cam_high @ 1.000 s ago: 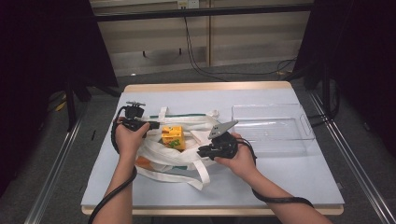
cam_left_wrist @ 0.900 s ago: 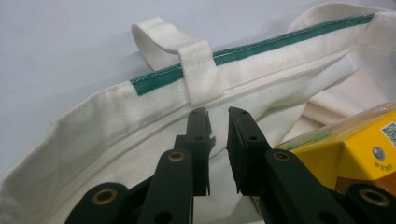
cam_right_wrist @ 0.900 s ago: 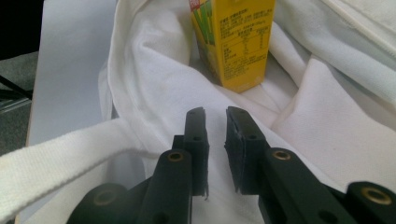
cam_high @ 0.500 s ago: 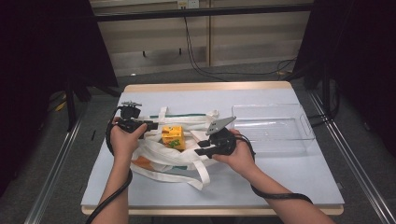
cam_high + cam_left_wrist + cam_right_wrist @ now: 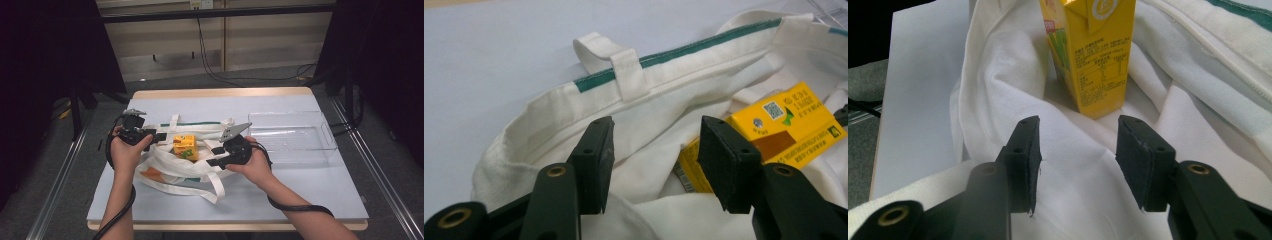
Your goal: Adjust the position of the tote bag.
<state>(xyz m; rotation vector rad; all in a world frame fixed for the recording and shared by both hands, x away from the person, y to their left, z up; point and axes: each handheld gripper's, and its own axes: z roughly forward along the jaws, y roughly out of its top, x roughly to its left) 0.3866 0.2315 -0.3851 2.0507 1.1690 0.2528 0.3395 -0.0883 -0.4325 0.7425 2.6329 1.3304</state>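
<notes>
The small yellow drink carton point(image 5: 184, 146) stands upright in the white cloth tote bag point(image 5: 165, 167) on the counter, between both half-open, empty grippers' just-opened fingers, right gripper point(image 5: 216, 155) slightly nearer than left gripper point(image 5: 162, 137).

**Where my three cameras sit**

The high view hangs above my side of the table point(image 5: 310, 195) and looks forward and down, taking in the whole top from a distance. The left gripper view rides my left tongs, close over the white bag point(image 5: 684, 90). The right gripper view sits just as near. All three share the yellow carton point(image 5: 185, 146) point(image 5: 784, 125) point(image 5: 1093, 55) on that bag.
</notes>
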